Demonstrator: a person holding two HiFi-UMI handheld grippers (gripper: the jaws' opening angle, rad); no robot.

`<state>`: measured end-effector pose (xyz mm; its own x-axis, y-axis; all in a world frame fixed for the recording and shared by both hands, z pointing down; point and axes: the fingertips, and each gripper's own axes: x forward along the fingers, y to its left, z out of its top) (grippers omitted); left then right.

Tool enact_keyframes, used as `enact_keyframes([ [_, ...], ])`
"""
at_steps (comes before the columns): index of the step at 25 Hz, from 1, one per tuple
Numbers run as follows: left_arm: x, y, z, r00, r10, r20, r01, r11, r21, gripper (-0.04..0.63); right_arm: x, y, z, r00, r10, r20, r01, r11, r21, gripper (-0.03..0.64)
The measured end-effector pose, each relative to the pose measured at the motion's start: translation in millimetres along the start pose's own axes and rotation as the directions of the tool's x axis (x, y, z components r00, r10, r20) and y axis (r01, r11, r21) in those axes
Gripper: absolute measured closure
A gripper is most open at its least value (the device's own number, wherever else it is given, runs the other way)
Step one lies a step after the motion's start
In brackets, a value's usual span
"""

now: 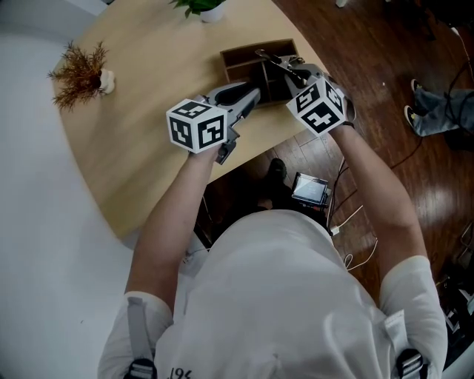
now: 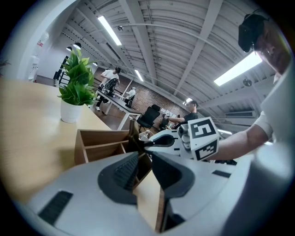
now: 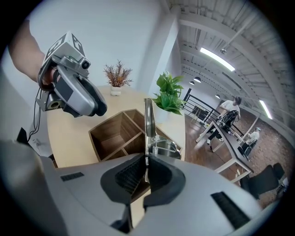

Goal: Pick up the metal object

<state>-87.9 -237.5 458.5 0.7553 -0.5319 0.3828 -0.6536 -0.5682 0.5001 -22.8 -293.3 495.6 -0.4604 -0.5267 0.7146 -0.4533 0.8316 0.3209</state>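
A long shiny metal object [image 3: 149, 120] with a flat handle and a spring at its base stands upright over the wooden organizer box [image 3: 110, 133]. My right gripper [image 3: 146, 173] is shut on its lower end. In the head view the right gripper [image 1: 285, 72] holds the metal object [image 1: 268, 58] above the box [image 1: 255, 50] at the table's far right. My left gripper [image 1: 252, 95] hovers just left of the box's front, open, nothing between its jaws. From the left gripper [image 2: 144, 167] I look at the box [image 2: 99, 134] and the right gripper [image 2: 184, 138].
A dried plant in a small white pot [image 1: 80, 74] stands at the table's left. A green plant in a white pot [image 1: 204, 7] stands behind the box. The table's curved edge runs close under both grippers. On the floor lie a device [image 1: 309, 189] and cables.
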Motion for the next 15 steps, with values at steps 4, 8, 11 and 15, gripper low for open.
enact_keyframes([
  [4,-4,-2,11,1.0,0.0,0.019,0.0,1.0,0.014,0.525,-7,-5,11,1.0,-0.014,0.023,0.014,1.0,-0.008,0.614],
  [8,-11,-6,23,0.999,-0.001,0.05,-0.001,0.999,0.032,0.525,-17,-7,24,0.998,-0.026,0.052,0.026,1.0,-0.003,0.614],
  [11,-17,-13,33,0.997,-0.003,0.077,0.0,0.999,0.048,0.525,-27,-9,30,0.997,-0.037,0.07,0.037,0.999,-0.001,0.612],
  [15,-25,-23,45,0.994,-0.015,0.108,0.008,0.998,0.068,0.525,-39,-12,37,0.995,-0.053,0.09,0.052,0.999,0.018,0.614],
])
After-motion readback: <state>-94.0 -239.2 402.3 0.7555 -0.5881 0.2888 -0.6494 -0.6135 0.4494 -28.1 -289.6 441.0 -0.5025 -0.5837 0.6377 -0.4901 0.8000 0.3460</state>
